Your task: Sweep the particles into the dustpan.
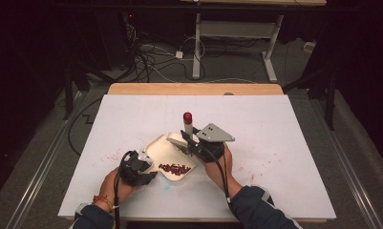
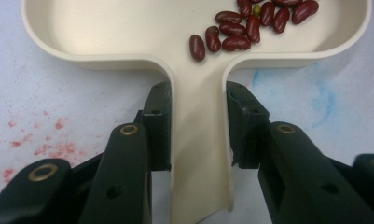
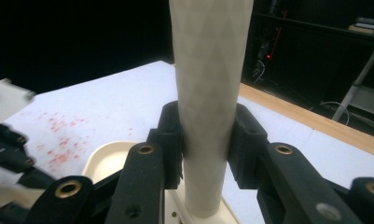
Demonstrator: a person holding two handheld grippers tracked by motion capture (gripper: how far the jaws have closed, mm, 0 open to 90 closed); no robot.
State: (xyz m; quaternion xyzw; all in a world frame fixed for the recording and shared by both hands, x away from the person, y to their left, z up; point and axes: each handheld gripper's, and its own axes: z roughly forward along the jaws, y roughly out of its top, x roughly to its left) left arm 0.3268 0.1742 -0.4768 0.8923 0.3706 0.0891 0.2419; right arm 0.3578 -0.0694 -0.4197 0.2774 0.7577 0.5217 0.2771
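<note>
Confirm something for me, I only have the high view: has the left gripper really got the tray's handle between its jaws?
Observer: Yes. In the left gripper view, the left gripper has one jaw pressed against each side of the cream tray by its handle.
Operator: Where do the beans sit from that handle?
Observer: The red beans lie in the pan just past the handle's mouth, to the right in that view. There is a yellow-green piece among them.
Operator: Is the right one firm on the post?
Observer: The right gripper has both jaws touching the white post, low on it, just above its base.
</note>
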